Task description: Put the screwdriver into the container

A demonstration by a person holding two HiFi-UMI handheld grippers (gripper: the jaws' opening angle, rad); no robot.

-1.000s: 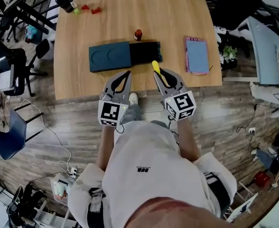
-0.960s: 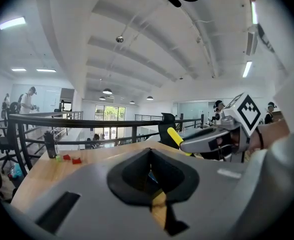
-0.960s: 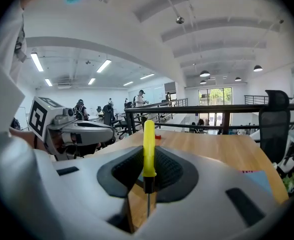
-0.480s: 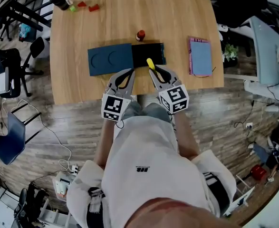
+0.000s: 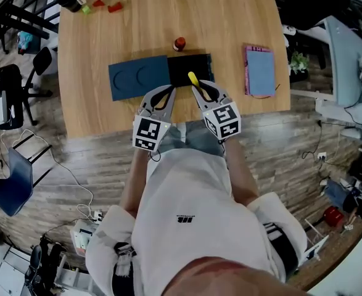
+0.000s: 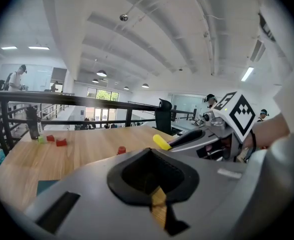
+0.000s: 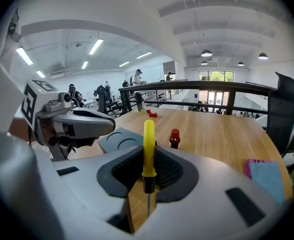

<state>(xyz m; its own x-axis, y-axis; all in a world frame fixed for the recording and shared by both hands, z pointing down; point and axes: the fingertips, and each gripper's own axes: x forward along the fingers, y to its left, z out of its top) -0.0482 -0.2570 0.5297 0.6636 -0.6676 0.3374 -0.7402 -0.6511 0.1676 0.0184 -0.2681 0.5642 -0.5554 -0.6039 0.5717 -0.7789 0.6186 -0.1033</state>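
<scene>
The left gripper (image 5: pixel 167 91), jaws pressed together on nothing, hovers at the tabletop's (image 5: pixel 230 29) six o'clock edge. Beside it, the right gripper (image 5: pixel 197 90) pinches the yellow-handled screwdriver (image 5: pixel 193 79), whose handle is seemingly over the black container (image 5: pixel 181 66) at its twelve o'clock.

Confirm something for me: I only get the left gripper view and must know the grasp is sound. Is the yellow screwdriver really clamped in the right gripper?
Observer: Yes; the right gripper view shows the right gripper shut on the screwdriver at the handle's base, handle pointing forward.
Operator: Where is the container?
Observer: The head view shows the black container open, right of its dark blue lid.
Operator: How near is the handle?
Observer: There its tip overlaps the container's near edge.
</scene>
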